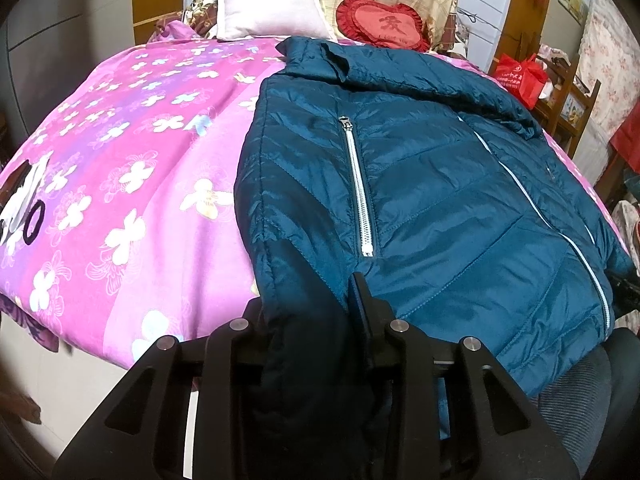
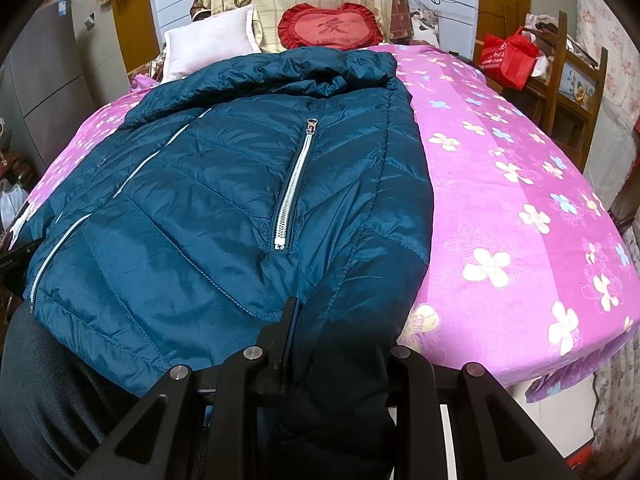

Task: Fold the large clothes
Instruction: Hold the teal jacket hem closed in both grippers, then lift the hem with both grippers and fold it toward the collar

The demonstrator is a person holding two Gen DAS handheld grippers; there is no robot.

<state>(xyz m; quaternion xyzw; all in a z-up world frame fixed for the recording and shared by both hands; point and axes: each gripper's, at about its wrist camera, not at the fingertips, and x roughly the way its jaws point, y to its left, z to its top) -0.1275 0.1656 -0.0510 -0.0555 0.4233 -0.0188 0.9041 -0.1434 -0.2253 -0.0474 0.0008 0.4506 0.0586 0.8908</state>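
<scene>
A teal quilted jacket [image 1: 432, 184] lies front-up on a pink flowered bedspread [image 1: 132, 168], zippers showing, collar toward the pillows. My left gripper [image 1: 312, 320] is shut on the jacket's left sleeve cuff at the near edge; one finger [image 1: 362, 304] shows, the other is hidden under fabric. In the right wrist view the jacket [image 2: 208, 200] fills the left half of the bedspread [image 2: 520, 208]. My right gripper [image 2: 332, 336] is shut on the right sleeve cuff; one finger [image 2: 286, 320] shows beside the dark fabric.
A white pillow [image 1: 272, 8] and a red heart cushion [image 1: 380, 24] lie at the headboard. A red bag [image 2: 506, 56] sits on wooden furniture at the right. A dark hair tie [image 1: 32, 222] lies on the bedspread's left edge.
</scene>
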